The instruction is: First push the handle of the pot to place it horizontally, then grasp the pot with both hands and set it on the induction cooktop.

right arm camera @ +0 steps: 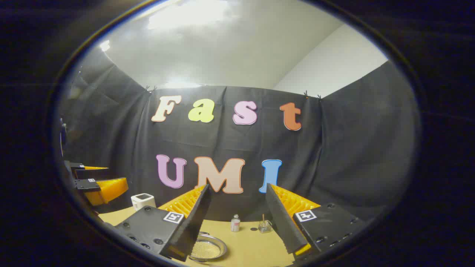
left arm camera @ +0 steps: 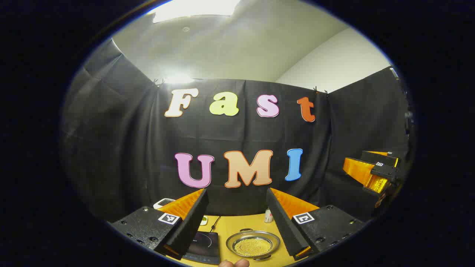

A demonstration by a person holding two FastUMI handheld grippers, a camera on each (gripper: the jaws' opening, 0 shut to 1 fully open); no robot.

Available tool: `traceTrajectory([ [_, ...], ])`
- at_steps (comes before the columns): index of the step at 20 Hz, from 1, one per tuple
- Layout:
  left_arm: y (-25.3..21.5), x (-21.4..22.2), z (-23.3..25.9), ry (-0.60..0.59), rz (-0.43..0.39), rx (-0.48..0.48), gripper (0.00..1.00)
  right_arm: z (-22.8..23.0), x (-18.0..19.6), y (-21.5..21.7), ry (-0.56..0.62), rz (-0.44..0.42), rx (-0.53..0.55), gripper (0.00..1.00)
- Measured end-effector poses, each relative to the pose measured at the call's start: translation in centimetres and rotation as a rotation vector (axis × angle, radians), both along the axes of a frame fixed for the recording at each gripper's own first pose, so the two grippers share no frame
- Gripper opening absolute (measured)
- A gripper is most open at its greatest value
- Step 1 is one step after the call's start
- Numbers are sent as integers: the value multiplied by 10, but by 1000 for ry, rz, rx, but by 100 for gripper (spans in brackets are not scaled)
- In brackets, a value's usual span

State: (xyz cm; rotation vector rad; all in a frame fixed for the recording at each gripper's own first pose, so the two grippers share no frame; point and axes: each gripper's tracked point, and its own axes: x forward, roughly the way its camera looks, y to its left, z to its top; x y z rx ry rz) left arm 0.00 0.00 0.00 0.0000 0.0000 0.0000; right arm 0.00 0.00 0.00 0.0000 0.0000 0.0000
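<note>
Carefully, I should lower both spread tongs, left gripper (left arm camera: 237, 222) and right gripper (right arm camera: 237, 218), toward the steel pot (left arm camera: 253, 244) ahead (handle untouched), nudging it sideways.

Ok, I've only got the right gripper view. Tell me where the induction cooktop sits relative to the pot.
Observer: In the left gripper view the induction cooktop lies flat on the table, close beside the pot, on the pot's left.
Operator: Give me the pot's handles.
Observer: It has two small loop handles. The far handle points toward the wall and the near handle points toward the camera, so in that view they are not lined up side to side.
Operator: Report the left gripper.
Observer: The left gripper is open with nothing between its fingers. The pot shows on the table below the gap.
</note>
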Motion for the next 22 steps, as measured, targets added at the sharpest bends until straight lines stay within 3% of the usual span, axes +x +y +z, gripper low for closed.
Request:
traceTrajectory([
  [2, -5, 0, 4, -9, -1, 13, 92, -15, 2, -8, 54, 9, 8, 92],
  [4, -14, 1, 4, -4, -6, 15, 92, -23, 2, -15, 88, 14, -8, 88],
  [5, -16, 1, 1, 1, -5, 10, 92, -24, 2, -17, 94, 19, -14, 93],
  [6, -18, 0, -2, 10, 1, 4, 92, -23, 3, -20, 93, 21, -22, 88],
  [8, -23, 1, -8, 31, 10, -15, 92, -24, 2, -25, 90, 22, -34, 93],
  [10, -23, -1, -10, 45, 27, -24, 92, -23, 2, -29, 83, 29, -38, 88],
  [11, -23, -2, -11, 49, 35, -21, 93, -22, 2, -30, 80, 34, -37, 93],
  [12, -24, -2, -11, 50, 44, -16, 92, -23, 1, -32, 76, 43, -35, 89],
  [16, -30, -9, -14, 68, 81, 25, 92, -37, 1, -38, 89, 83, -23, 89],
  [18, -30, -15, -16, 75, 108, 40, 92, -48, 0, -40, 105, 106, -9, 93],
  [19, -30, -19, -20, 91, 124, 46, 95, -56, 2, -41, 123, 114, -4, 88],
  [22, -27, -26, -22, 105, 154, 55, 92, -67, 6, -41, 154, 136, 29, 86],
])
